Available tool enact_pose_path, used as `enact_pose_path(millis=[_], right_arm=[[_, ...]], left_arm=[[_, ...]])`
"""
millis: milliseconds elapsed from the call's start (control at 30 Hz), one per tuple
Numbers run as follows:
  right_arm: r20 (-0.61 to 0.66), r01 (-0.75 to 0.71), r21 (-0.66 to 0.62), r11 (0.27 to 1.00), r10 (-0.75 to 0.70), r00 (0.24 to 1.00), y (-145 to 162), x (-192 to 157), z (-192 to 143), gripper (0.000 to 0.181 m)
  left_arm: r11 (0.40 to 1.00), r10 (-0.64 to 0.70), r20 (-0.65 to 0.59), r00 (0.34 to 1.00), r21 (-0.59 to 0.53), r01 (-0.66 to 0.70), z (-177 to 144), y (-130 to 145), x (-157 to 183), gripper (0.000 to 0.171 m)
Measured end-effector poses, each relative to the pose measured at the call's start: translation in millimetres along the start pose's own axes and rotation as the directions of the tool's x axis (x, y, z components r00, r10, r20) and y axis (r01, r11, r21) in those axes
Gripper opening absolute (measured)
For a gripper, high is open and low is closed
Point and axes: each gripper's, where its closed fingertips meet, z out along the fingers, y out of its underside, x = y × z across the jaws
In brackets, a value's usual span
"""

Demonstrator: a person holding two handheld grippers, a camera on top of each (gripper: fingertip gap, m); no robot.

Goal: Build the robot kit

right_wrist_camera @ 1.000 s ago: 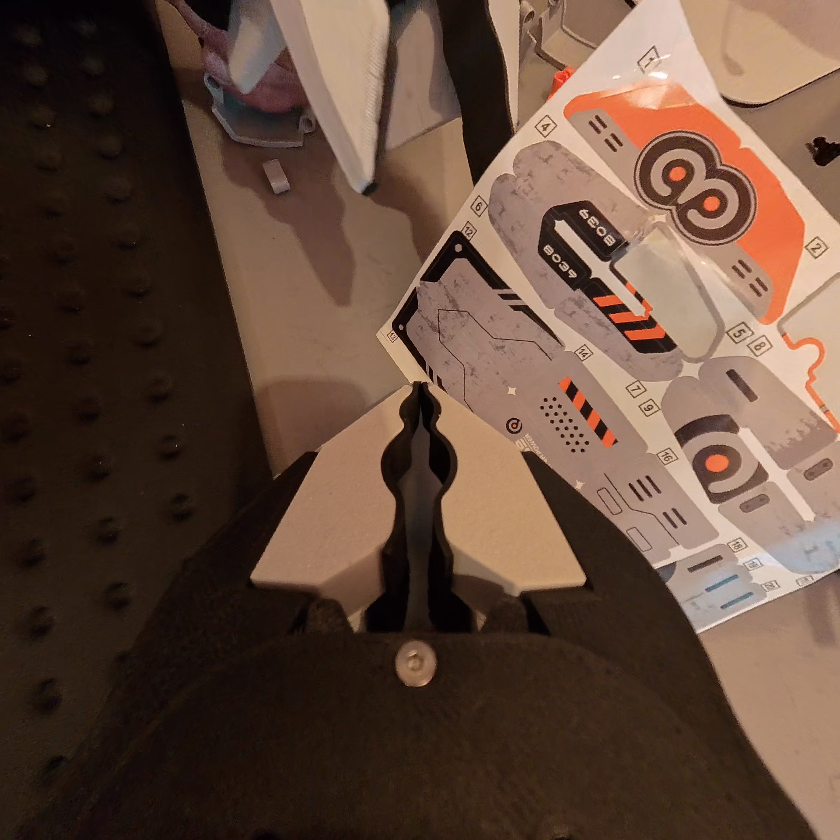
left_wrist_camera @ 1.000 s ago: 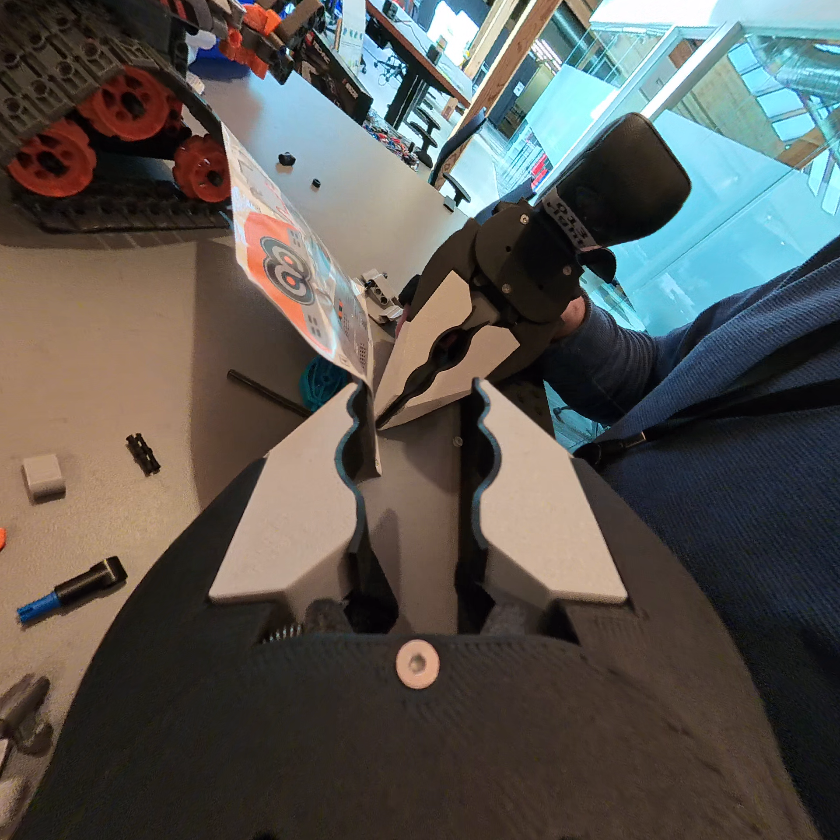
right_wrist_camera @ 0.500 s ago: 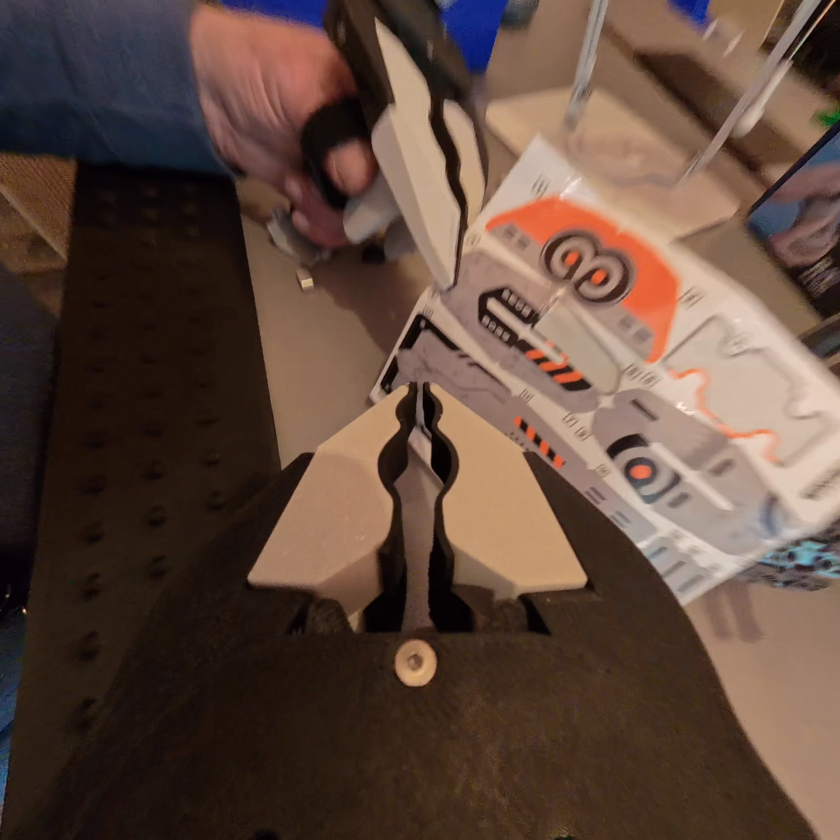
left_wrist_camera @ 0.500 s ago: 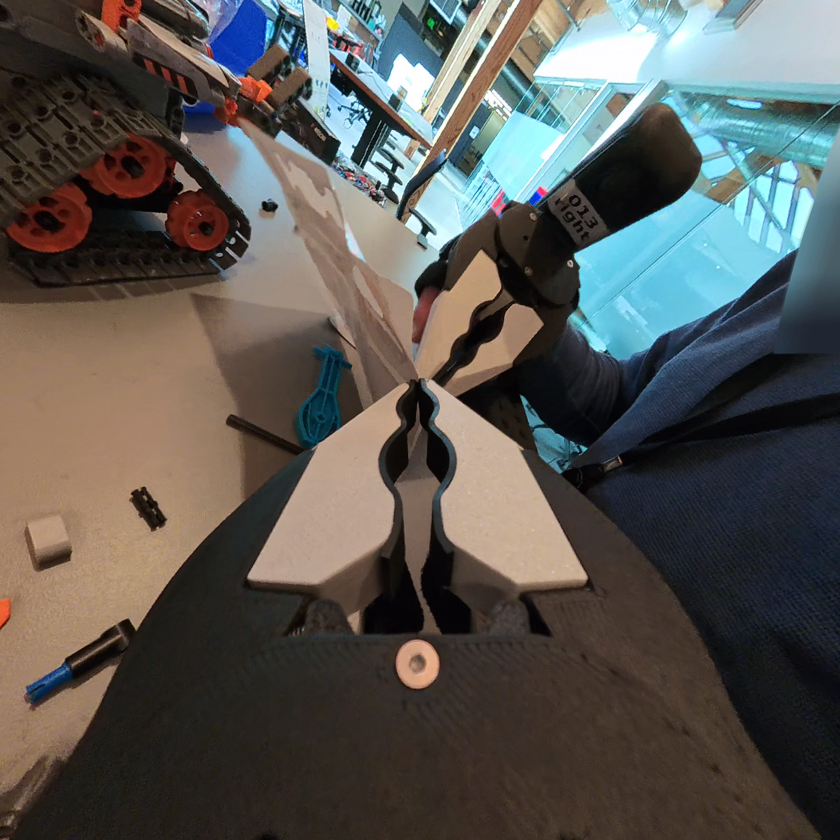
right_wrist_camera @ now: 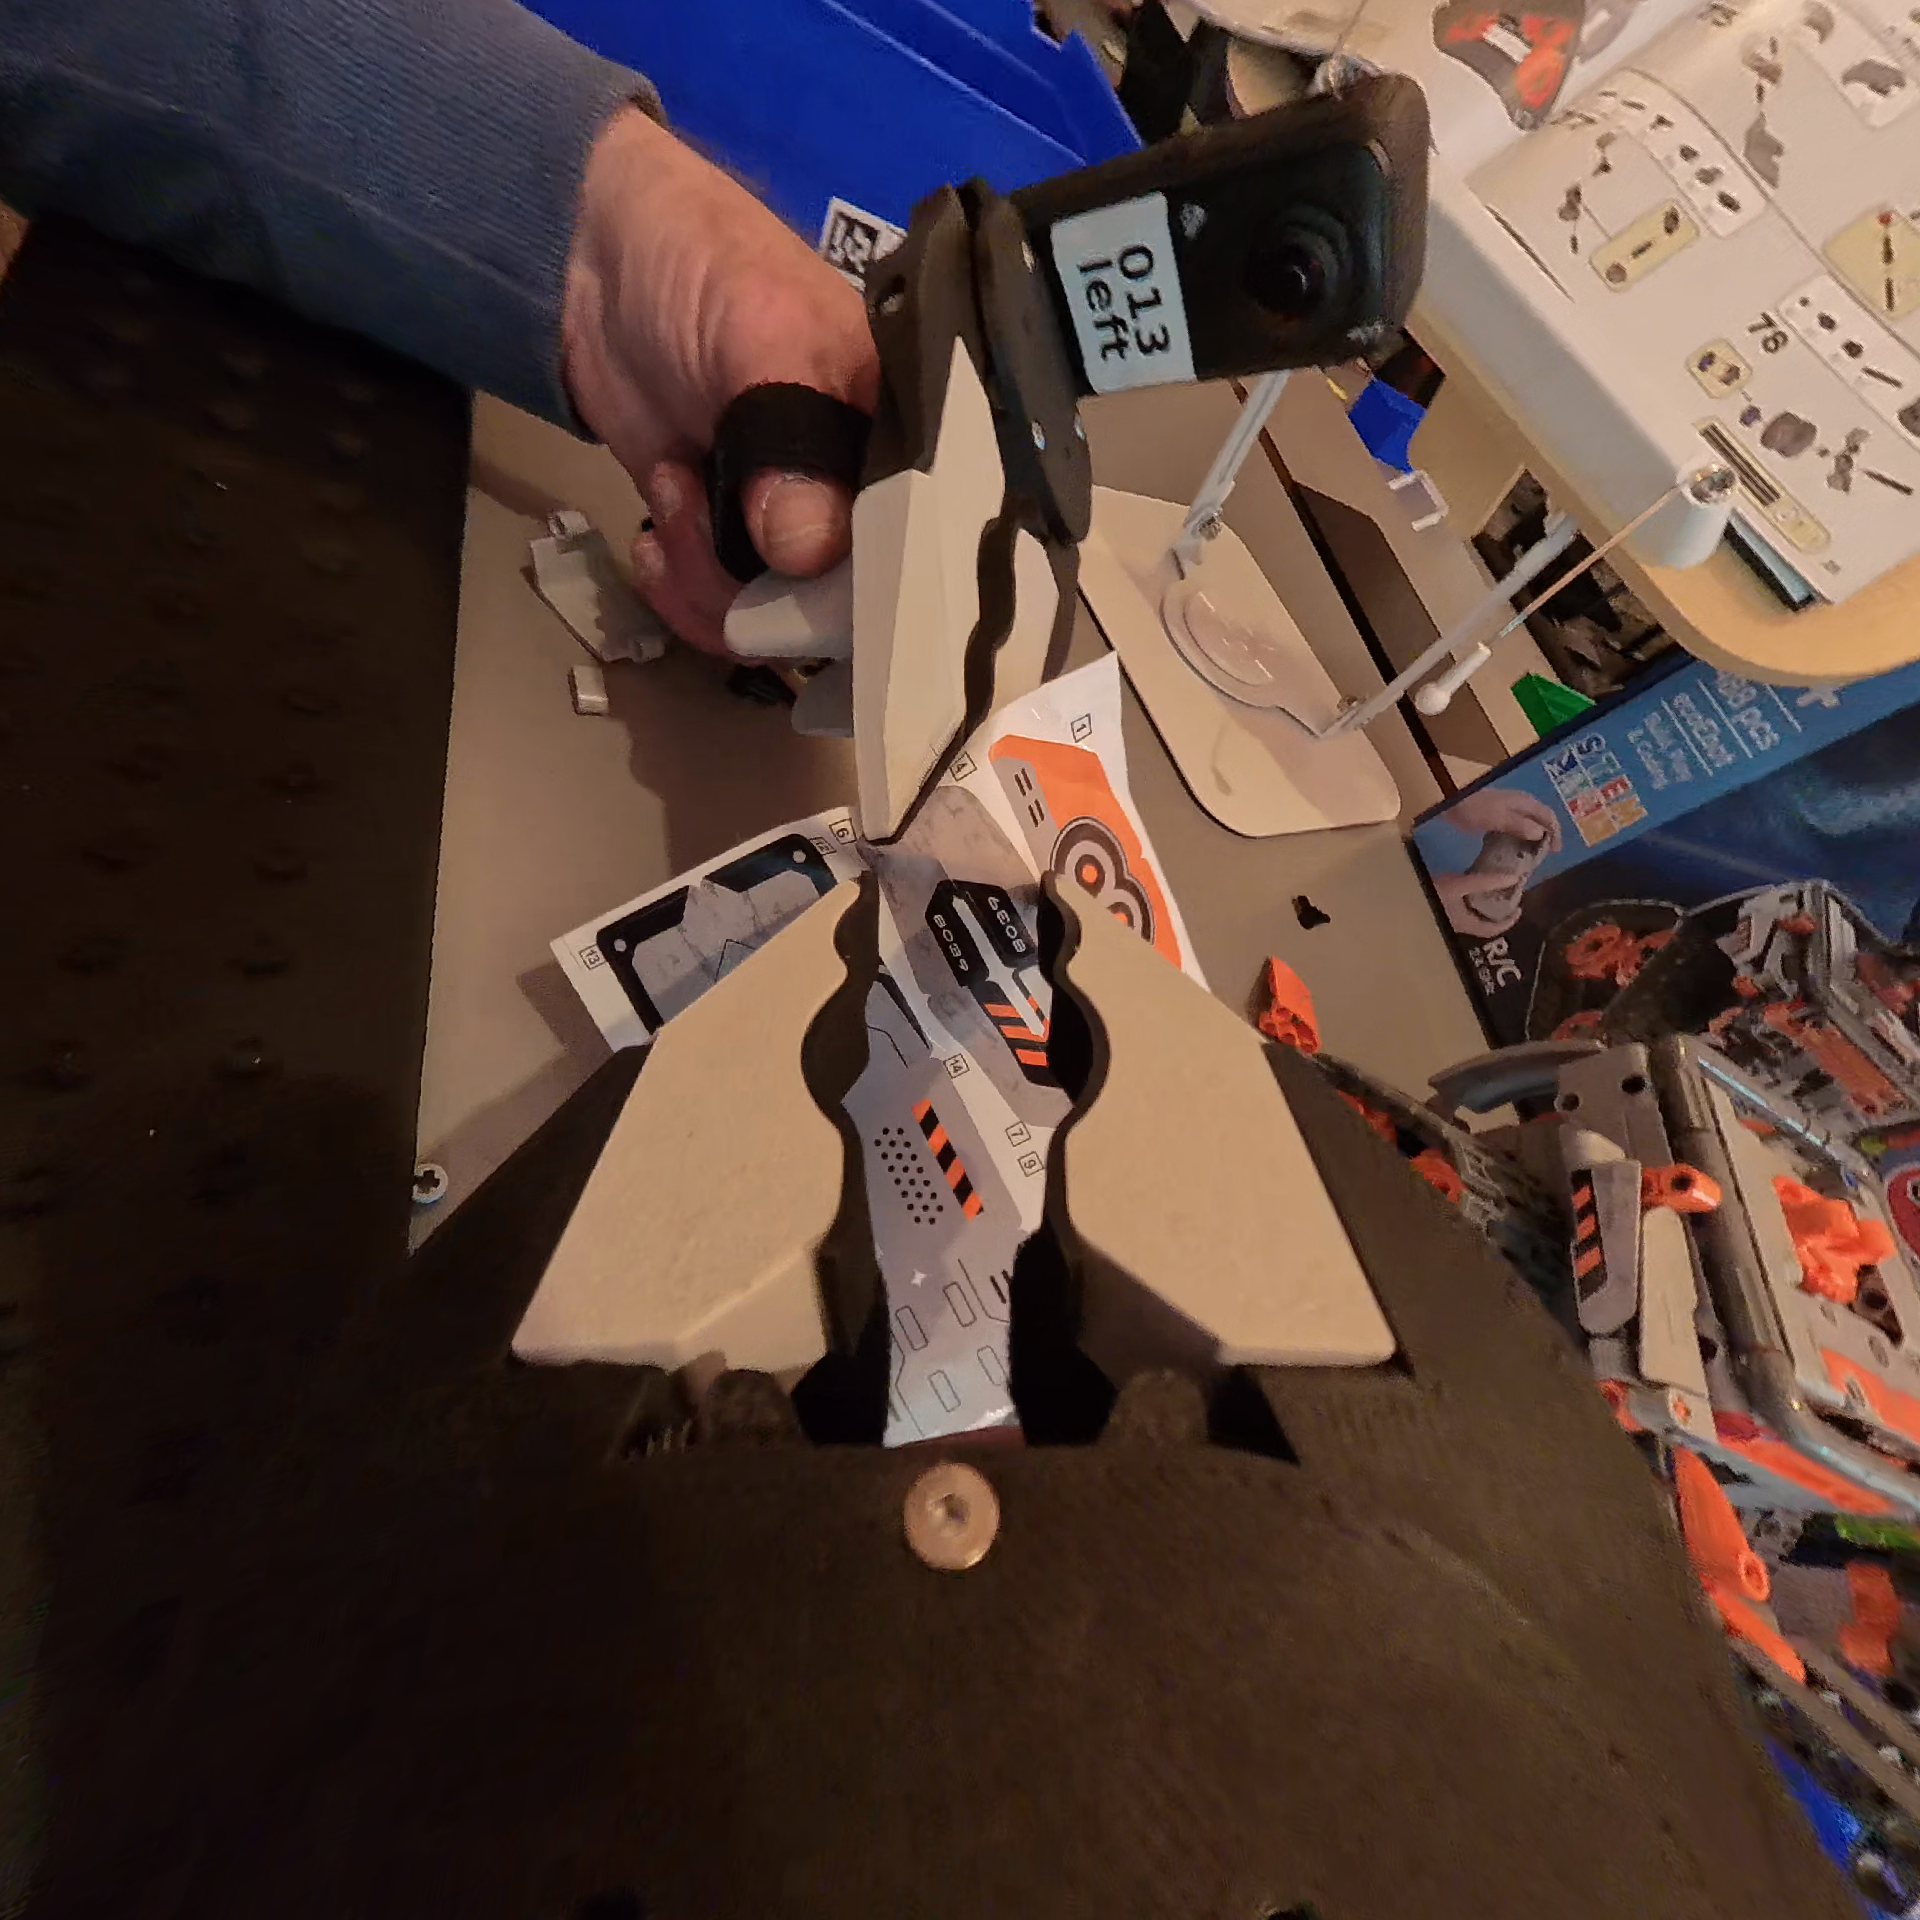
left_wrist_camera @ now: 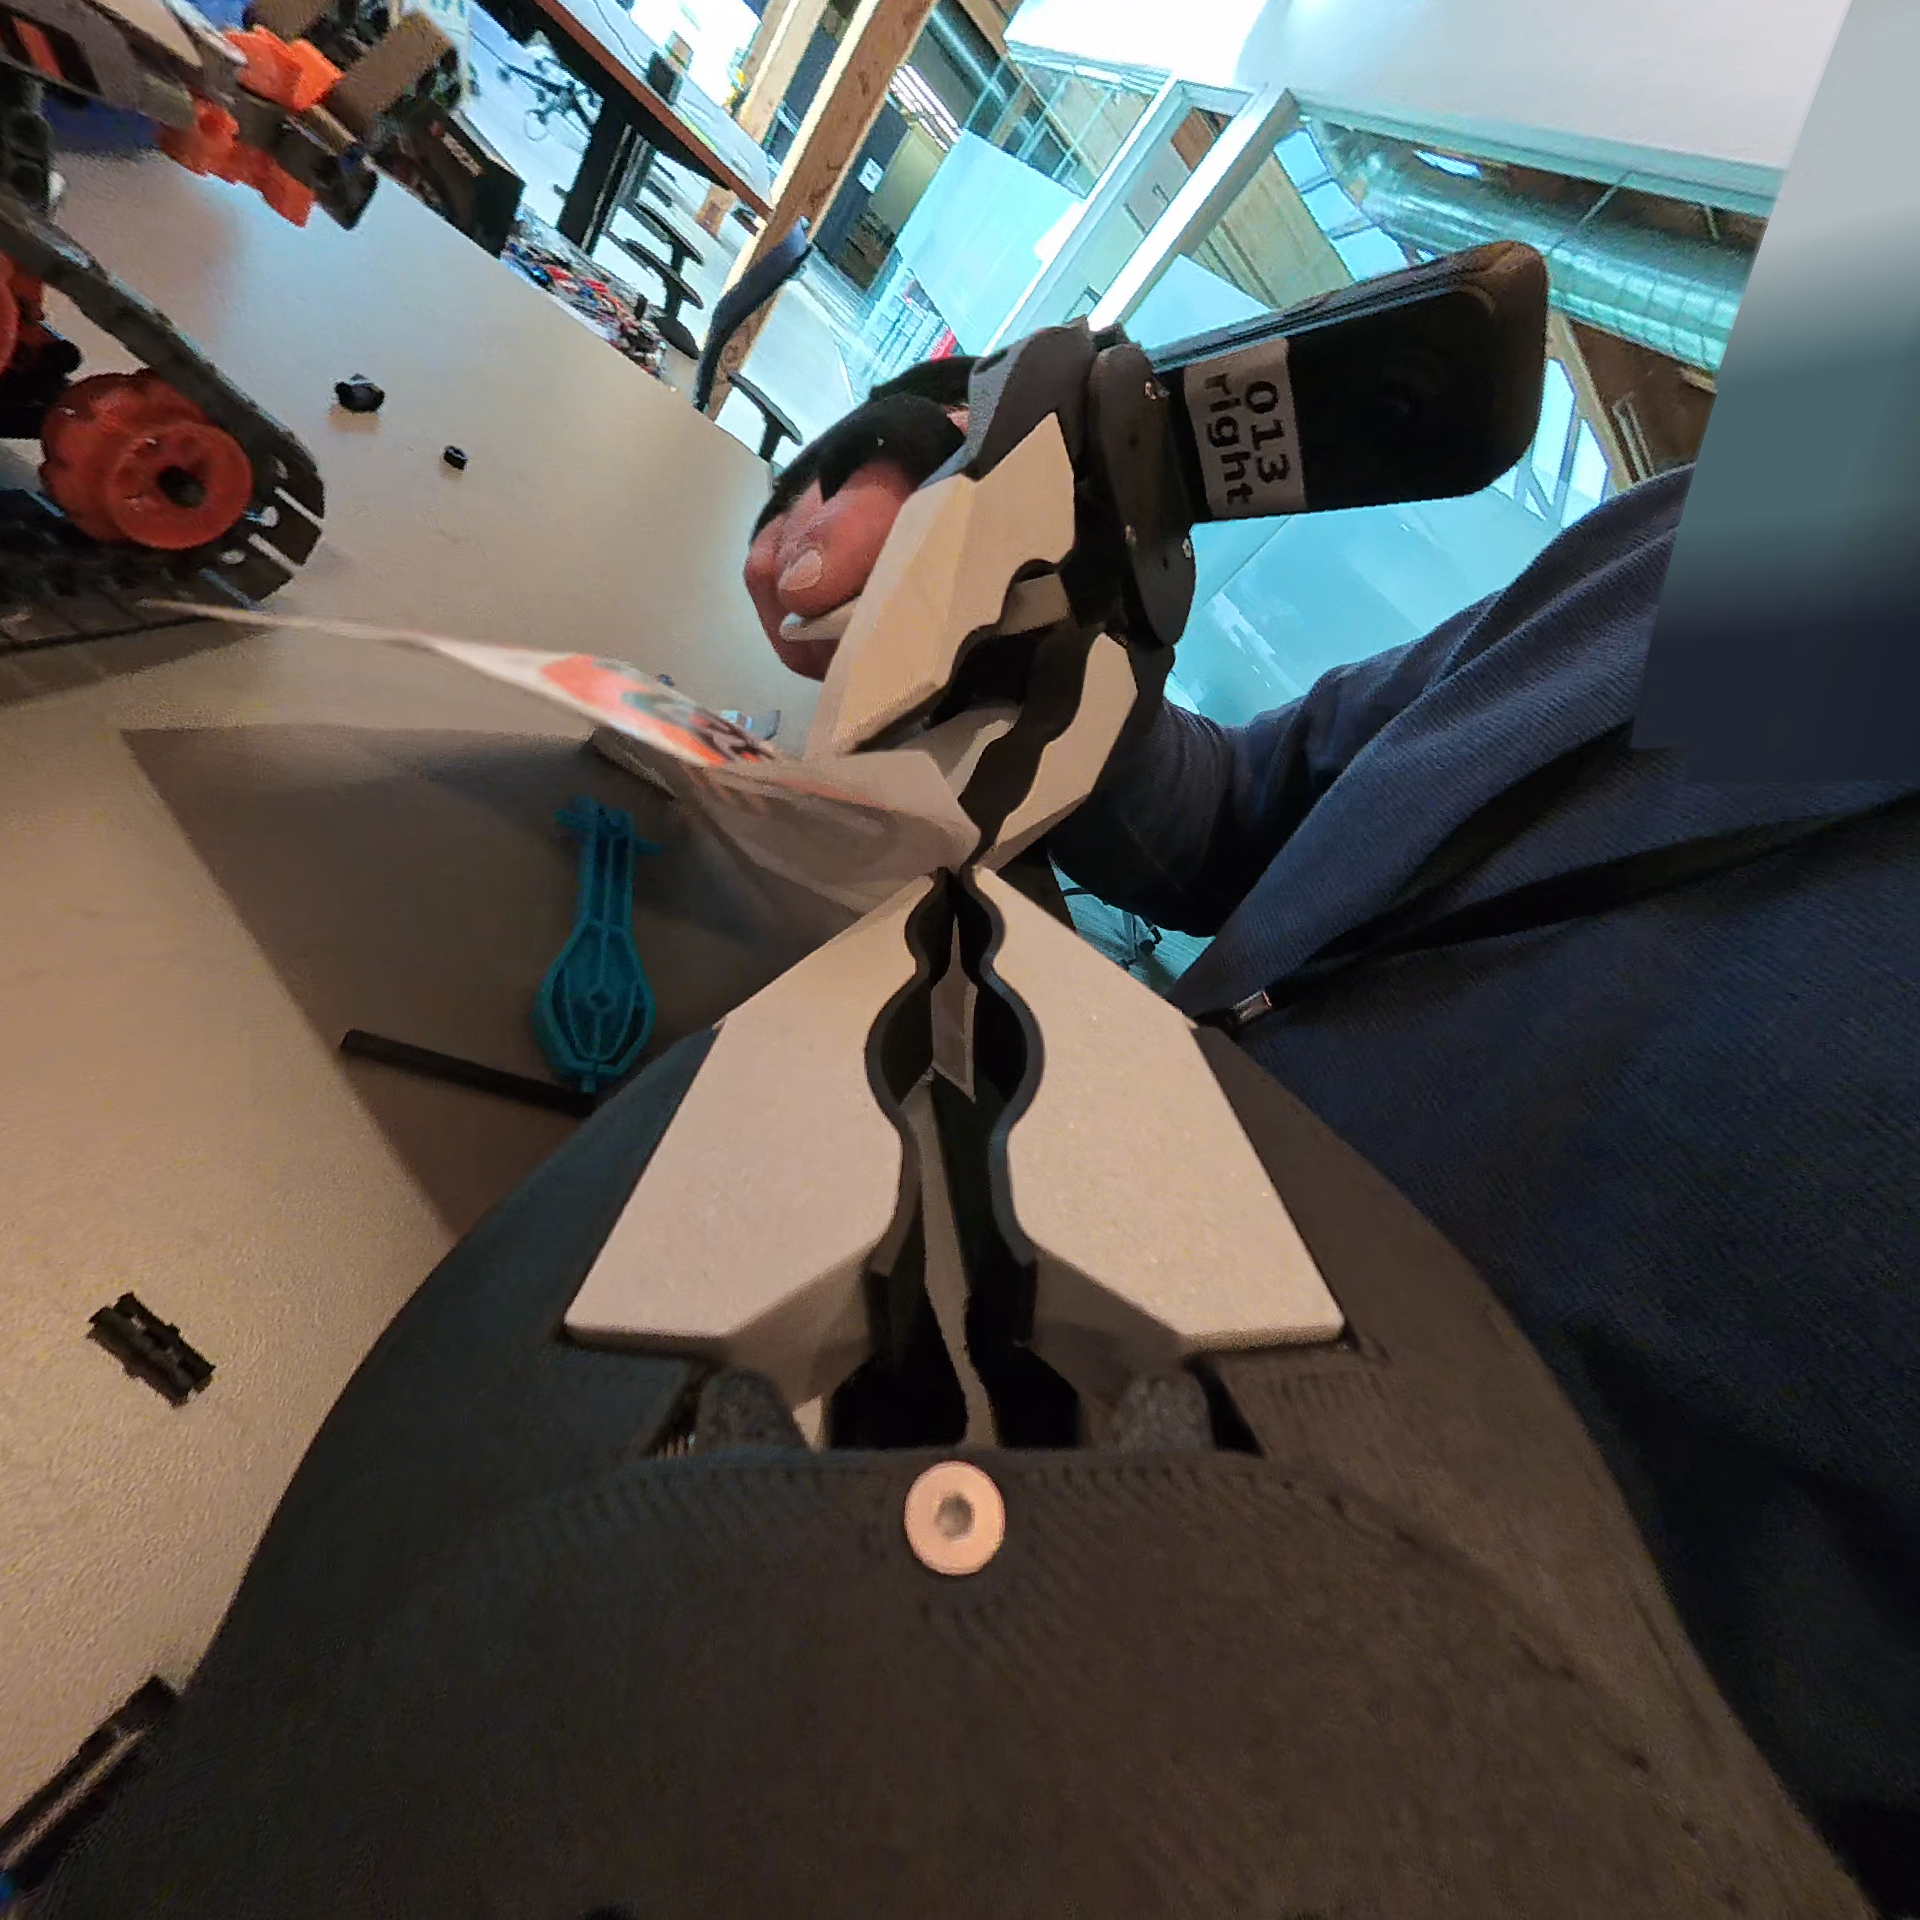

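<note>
Grey counter (left_wrist_camera: 156, 987) runs out under both wrists, in an open workshop with glass walls behind. A tracked brick vehicle with orange wheels (left_wrist_camera: 145, 478) stands at the far left, and a teal brick separator (left_wrist_camera: 597, 966) lies beside a thin black axle (left_wrist_camera: 457, 1070).

My left tool (left_wrist_camera: 956, 894) is pinched down at its very tips on one edge of the sticker sheet (right_wrist_camera: 935, 1174). A sliver of the sheet runs back between the fingers, and the rest hangs out flat above the counter, sagging a little.

My right tool (right_wrist_camera: 956, 894) stands partly spread, tip to tip with the left one, and the printed sheet shows through its gap. I cannot tell whether its pads touch the paper.

As I judge it, the whole sheet hangs from that one shallow tip pinch. Thin glossy paper will slide or crease easily, so I would keep the left squeeze steady and both wrists level. An instruction booklet (right_wrist_camera: 1662, 260) sits on a stand beyond.
</note>
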Motion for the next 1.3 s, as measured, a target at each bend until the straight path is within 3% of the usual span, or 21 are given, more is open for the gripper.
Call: enact_pose_path(millis=[267, 400, 867, 967, 1300], right_arm=[[0.018, -0.061, 0.079, 0.995, 0.059, 0.998, -8, 4, -3, 0.017], [0.010, -0.104, 0.108, 0.989, 0.103, 0.995, -9, 8, -7, 0.013], [-0.053, -0.212, 0.079, 0.974, 0.216, 0.975, -5, 24, -5, 0.009], [-0.070, -0.199, 0.087, 0.976, 0.205, 0.976, -6, 28, -6, 0.009], [-0.009, -0.137, 0.087, 0.987, 0.138, 0.990, -11, 26, -15, 0.009]], left_arm=[[0.998, 0.038, -0.076, 0.996, 0.046, -0.034, 1, -13, 8, 0.002], [0.995, 0.064, -0.113, 0.992, 0.081, -0.055, 2, -19, 16, 0.014], [0.967, 0.210, 0.094, 0.973, 0.130, -0.221, -1, -33, -1, 0.011], [0.967, 0.192, 0.076, 0.978, 0.156, -0.202, -3, -34, 0, 0.000], [0.971, 0.126, -0.011, 0.992, 0.207, -0.121, -8, -39, 3, 0.000]])
